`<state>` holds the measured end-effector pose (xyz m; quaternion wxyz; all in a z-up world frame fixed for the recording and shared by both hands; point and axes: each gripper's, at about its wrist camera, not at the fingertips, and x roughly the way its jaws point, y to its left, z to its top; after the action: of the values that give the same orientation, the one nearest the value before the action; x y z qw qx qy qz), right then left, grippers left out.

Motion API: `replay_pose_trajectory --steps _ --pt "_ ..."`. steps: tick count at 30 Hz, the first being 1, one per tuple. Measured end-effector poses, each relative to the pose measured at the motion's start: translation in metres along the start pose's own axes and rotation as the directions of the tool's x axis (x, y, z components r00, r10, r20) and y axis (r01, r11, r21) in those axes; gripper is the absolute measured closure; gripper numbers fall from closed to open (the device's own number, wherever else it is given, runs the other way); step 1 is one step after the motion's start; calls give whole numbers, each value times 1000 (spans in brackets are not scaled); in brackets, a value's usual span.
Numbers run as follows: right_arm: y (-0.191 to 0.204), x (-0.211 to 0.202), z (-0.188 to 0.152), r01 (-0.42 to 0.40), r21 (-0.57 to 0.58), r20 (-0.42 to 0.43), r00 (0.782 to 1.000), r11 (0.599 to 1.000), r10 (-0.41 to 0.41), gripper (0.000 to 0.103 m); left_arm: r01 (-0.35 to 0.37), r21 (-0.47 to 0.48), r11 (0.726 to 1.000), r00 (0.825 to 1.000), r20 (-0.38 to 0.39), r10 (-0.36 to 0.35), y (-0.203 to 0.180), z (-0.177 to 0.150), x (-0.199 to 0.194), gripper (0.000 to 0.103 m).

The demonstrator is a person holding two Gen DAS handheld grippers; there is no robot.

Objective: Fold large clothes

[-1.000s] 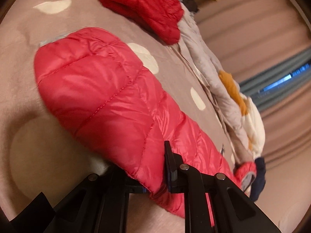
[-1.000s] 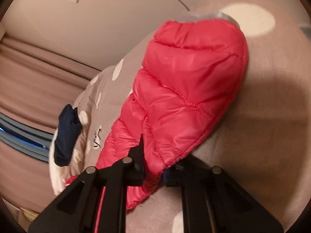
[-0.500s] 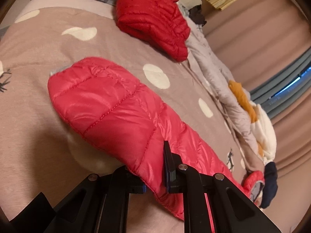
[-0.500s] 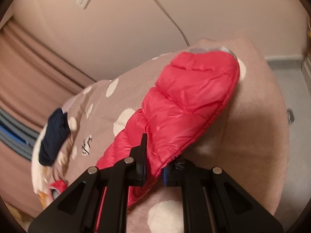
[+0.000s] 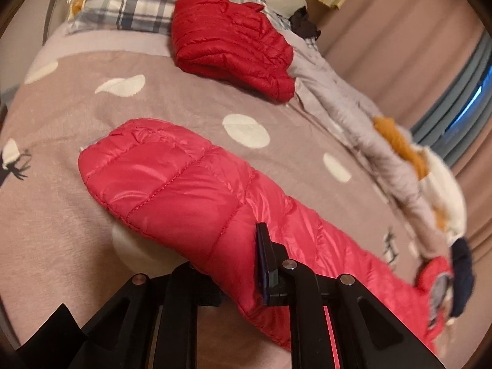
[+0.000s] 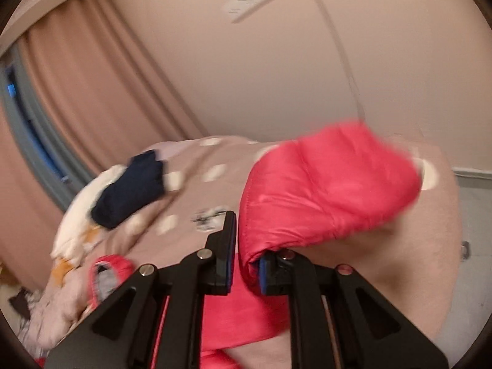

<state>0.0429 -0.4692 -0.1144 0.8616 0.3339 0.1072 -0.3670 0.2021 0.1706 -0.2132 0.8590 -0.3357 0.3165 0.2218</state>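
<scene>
A pink-red quilted puffer jacket (image 5: 190, 196) lies stretched across the dotted beige blanket (image 5: 55, 221). My left gripper (image 5: 233, 273) is shut on the jacket's near edge; its right finger (image 5: 266, 264) shows, the left one is hidden under the fabric. In the right wrist view the same jacket (image 6: 332, 190) is lifted and blurred. My right gripper (image 6: 246, 264) is shut on its folded edge, with the fabric pinched between the two pads. The jacket's cuff (image 6: 104, 273) lies lower left.
A folded dark red puffer jacket (image 5: 233, 46) lies at the far end of the bed by a plaid pillow (image 5: 129, 9). A pile of grey, orange, white and navy clothes (image 5: 399, 160) runs along the right side. Curtains and a window (image 6: 27, 129) stand behind.
Both grippers have risen and pulled back with the jacket edge still held. The right view has swung up towards the wall and is blurred; more of the bed shows on the left.
</scene>
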Motion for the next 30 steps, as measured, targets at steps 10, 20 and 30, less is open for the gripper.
replay_pose_trajectory --steps 10,20,30 --pt "139 -25 -62 -275 -254 -140 959 927 246 89 40 -48 998 997 -64 -44 16 4 7 88" --pt "239 -43 -159 -489 -403 -388 857 773 340 88 30 -1 1000 997 -77 -30 12 3 10 88" --pt "275 -45 -225 -471 -592 -431 871 654 237 87 67 -44 997 988 -135 -72 22 10 18 88"
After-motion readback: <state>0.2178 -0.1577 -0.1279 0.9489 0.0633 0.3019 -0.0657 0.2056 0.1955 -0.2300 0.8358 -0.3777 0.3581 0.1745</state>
